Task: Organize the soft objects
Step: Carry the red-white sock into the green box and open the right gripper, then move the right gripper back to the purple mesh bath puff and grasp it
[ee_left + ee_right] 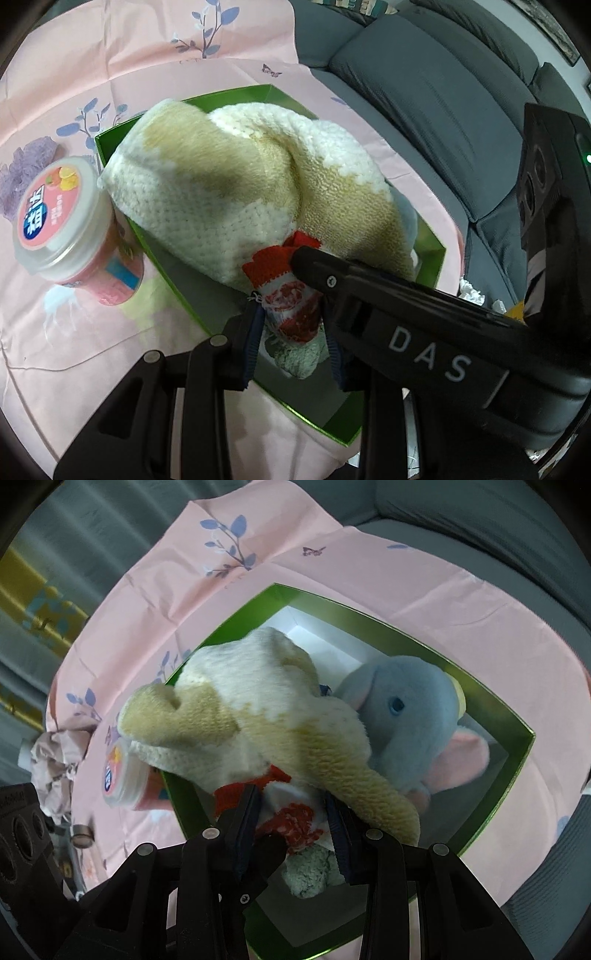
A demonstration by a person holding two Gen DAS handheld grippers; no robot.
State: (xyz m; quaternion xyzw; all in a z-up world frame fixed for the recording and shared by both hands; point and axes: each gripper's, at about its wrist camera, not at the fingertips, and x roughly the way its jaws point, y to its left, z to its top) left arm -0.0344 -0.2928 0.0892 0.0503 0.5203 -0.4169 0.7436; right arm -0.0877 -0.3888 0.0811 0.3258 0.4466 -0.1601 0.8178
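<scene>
Plush toy, cream and tan with a red-and-white knitted bit at its lower end, fills the centre of the left wrist view and hangs over the open green box on the pink floral cloth. The left gripper at the bottom centre is clamped on that knitted end, both blue pads pressing its sides. The right gripper's black finger crosses in from the lower right and meets the same red patch. A lidded pink plastic jar stands just beside the box's left wall, with a grey sofa at the upper right.

From the right wrist view, the plush toy sits mid-frame, partly over the box's left rim. The right gripper at the bottom centre is likewise closed on the knitted end. A blue plush elephant already lies inside the box at the right, touching the toy's tan limb.

To finish this placement well, I judge both hands should lower together, steering the toy toward the bare white floor at the upper middle, clear of the jar and off the rim, before letting go.
</scene>
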